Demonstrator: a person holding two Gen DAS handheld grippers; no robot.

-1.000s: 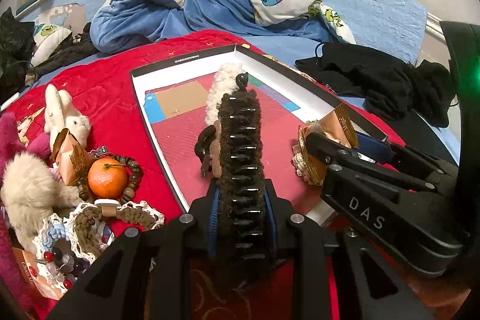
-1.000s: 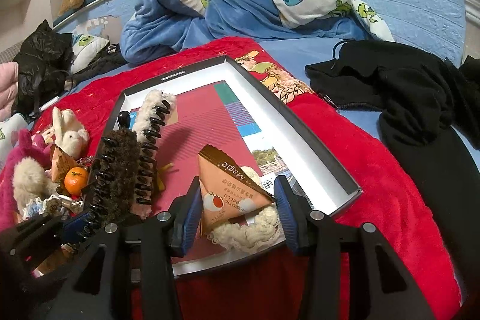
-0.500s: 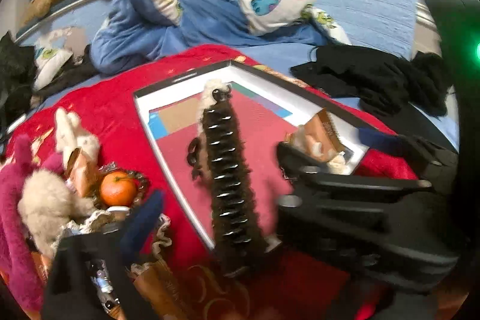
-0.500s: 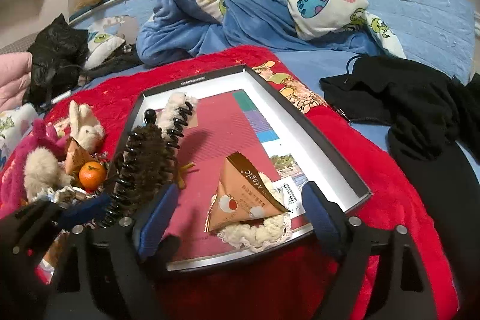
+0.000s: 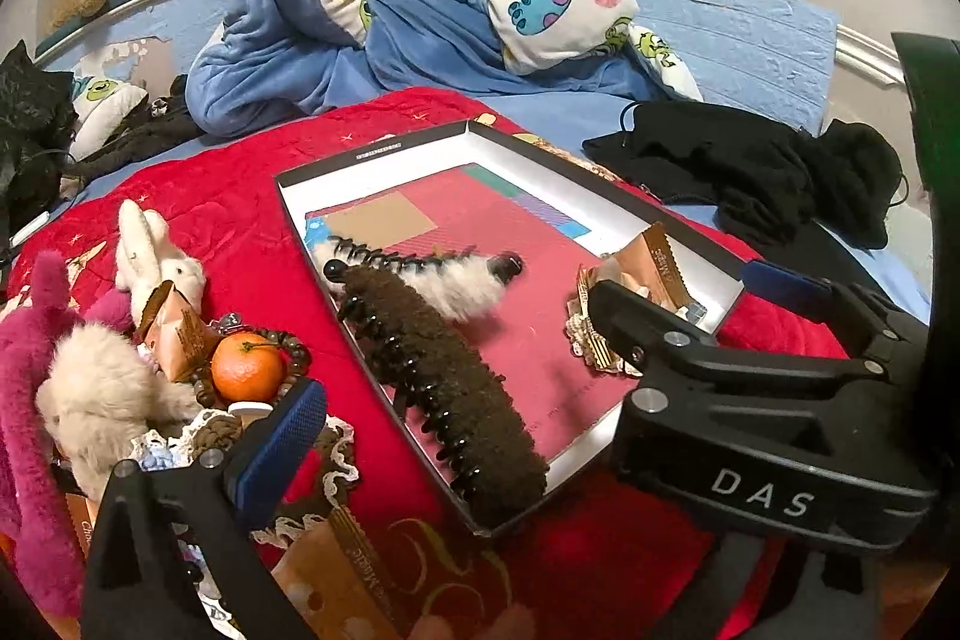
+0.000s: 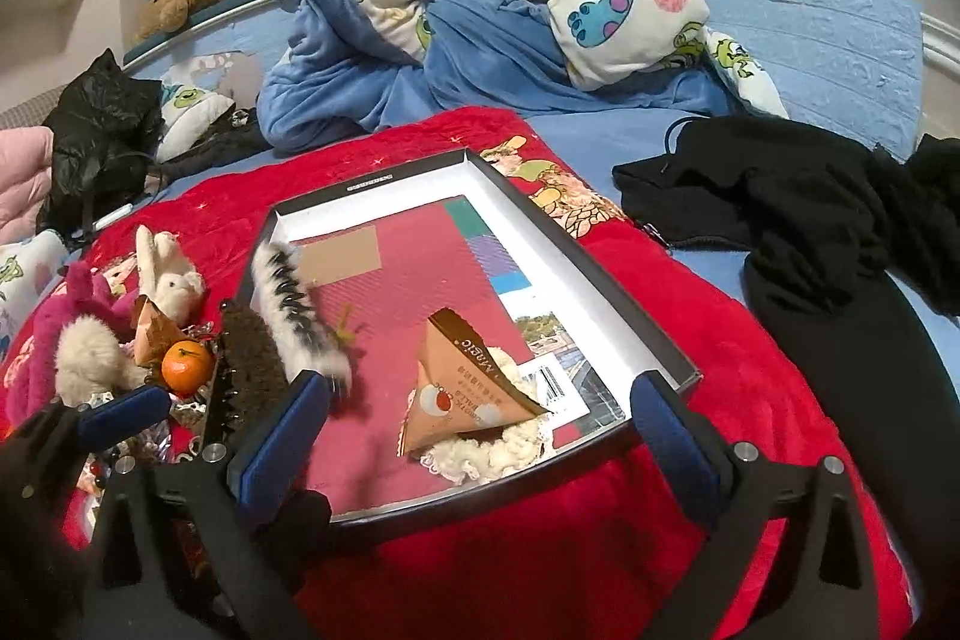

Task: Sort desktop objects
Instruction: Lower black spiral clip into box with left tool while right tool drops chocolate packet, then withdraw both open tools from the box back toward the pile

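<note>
Two grippers hang spread and empty at the near edge of the box lid: the left gripper (image 5: 456, 436) and the right gripper (image 6: 474, 436). The brown hair clip (image 5: 444, 382) lies inside the box lid (image 5: 384, 148) along its left wall, long axis running from the near corner toward the far left; its near end rests on the rim, so a nudge could tip it out. Beyond it, the white hair clip (image 5: 438, 274) lies crosswise.

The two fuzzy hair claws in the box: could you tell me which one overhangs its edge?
The dark brown hair claw; its end sticks out past the box rim, while the white one lies fully inside.
</note>
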